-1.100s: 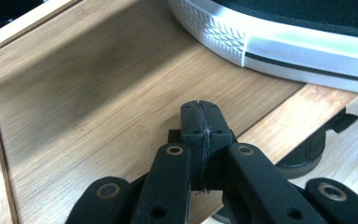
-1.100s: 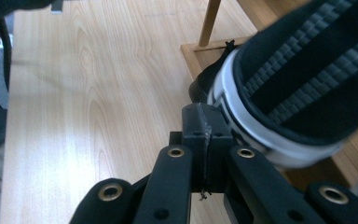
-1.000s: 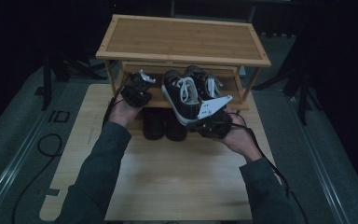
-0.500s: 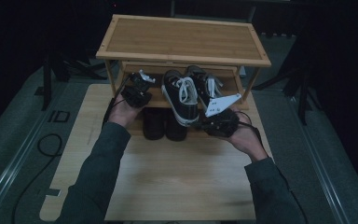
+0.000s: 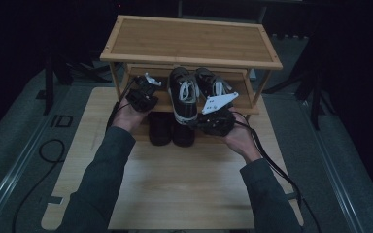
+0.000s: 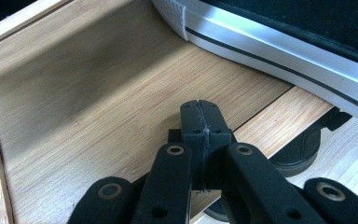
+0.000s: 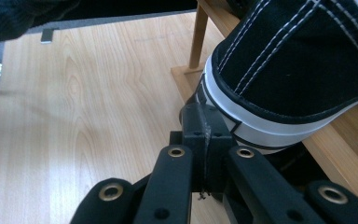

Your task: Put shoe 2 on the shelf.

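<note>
The right tool [image 7: 204, 122], jaws pressed together and empty, is shifted slightly along the heel of the black sneaker [image 5: 183, 92] on the shelf [image 5: 252, 108], suggesting a nudge, while the shut left tool [image 6: 200, 122] is held beside it.

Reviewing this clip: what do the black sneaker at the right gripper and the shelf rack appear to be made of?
The black sneaker looks like woven canvas, matte, with white contrast stitching along its seams; its sole band reads as smooth white rubber with a thin dark stripe. The shelf rack appears to be bamboo or light wood with a satin finish: fine straight grain and strip joints show on its lower shelf in the left gripper view.
</note>
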Tool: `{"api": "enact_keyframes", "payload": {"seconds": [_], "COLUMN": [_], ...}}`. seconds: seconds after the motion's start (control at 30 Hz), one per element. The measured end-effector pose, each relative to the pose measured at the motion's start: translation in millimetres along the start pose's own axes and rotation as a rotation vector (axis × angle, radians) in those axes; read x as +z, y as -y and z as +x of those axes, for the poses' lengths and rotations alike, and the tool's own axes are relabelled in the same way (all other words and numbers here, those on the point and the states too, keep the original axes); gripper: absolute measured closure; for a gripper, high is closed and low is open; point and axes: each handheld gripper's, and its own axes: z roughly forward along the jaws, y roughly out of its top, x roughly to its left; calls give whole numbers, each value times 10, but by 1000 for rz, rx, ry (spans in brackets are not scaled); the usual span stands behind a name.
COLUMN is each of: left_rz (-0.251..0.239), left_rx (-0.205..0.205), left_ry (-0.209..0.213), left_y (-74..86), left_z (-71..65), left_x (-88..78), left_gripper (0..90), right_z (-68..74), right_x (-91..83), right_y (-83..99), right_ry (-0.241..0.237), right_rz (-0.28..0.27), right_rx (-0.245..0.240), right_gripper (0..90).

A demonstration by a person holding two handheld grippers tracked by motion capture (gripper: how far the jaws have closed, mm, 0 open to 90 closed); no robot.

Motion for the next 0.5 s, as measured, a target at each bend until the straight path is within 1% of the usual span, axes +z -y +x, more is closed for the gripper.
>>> {"api": "enact_keyframes", "payload": {"seconds": [0.03, 0.1, 0.17, 0.2, 0.3, 0.37, 0.4, 0.5], "left_rz": [0, 0, 0, 0, -2, -4, -4, -6], "left_rx": [-2, -4, -10, -10, -10, -13, -15, -18], "left_ry": [-2, -2, -3, -1, 4, 3, 2, 3], "left_y": [-1, -1, -1, 0, 5, 6, 8, 9], "left_z": [-4, -8, -10, -7, 6, 4, 1, 1], "left_x": [0, 1, 2, 1, -1, -1, -2, -1], "left_gripper": [900, 900, 900, 900, 900, 900, 900, 900], "right_z": [-2, -10, -20, -26, -32, -40, -36, -38], "right_x": [12, 26, 79, 94, 121, 139, 147, 185], "right_y": [-10, -17, -38, -46, -75, -98, -110, -136], "right_ry": [15, 18, 33, 24, 28, 22, 30, 57], "right_rz": [-3, -6, 2, -2, -14, -18, -23, -7], "right_rx": [-1, 5, 1, 5, 1, 5, 2, -2], "right_gripper": [900, 900, 900, 900, 900, 900, 900, 900]}}
